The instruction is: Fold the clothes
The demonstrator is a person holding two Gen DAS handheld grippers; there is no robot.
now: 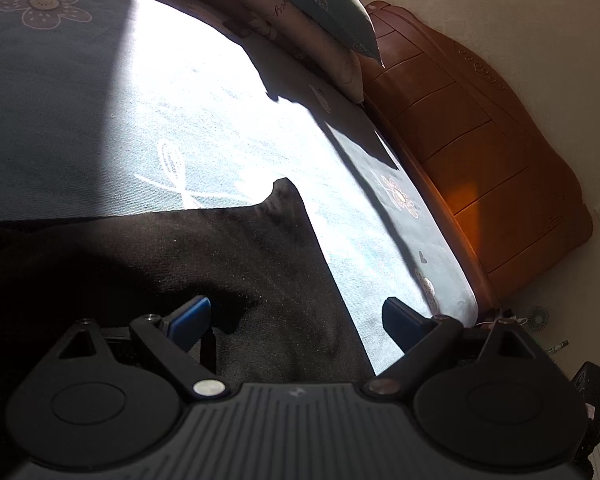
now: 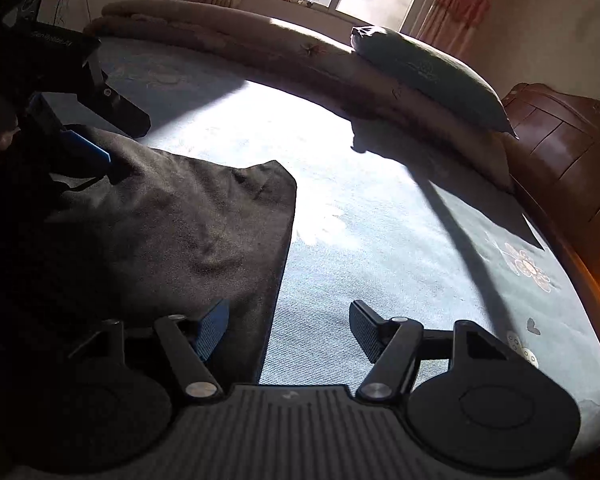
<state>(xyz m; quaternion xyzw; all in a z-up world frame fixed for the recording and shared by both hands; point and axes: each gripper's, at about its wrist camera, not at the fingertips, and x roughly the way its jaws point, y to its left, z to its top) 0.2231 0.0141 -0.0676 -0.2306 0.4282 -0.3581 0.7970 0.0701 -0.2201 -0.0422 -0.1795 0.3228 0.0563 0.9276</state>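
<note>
Grippers are being held with fingers apart: left gripper [image 1: 296,316] and right gripper [image 2: 288,332] at lower frame, gripping nothing. Dark garment [image 2: 188,232] is lying centre-left on the bed [image 2: 380,240]; fold stage cannot be judged.

A dark garment [image 2: 172,232] is seen spread on the blue flowered bedsheet [image 2: 380,248], which is crossed by a bright patch of sunlight. The right gripper [image 2: 288,332] is held with its jaws wide apart over the garment's near edge, one finger above the cloth, the other above bare sheet. At the garment's far left corner the left gripper [image 2: 96,136] is seen (its state cannot be told). Beyond the garment, a pillow [image 2: 432,76] rests on a rolled quilt [image 2: 228,40].
</note>
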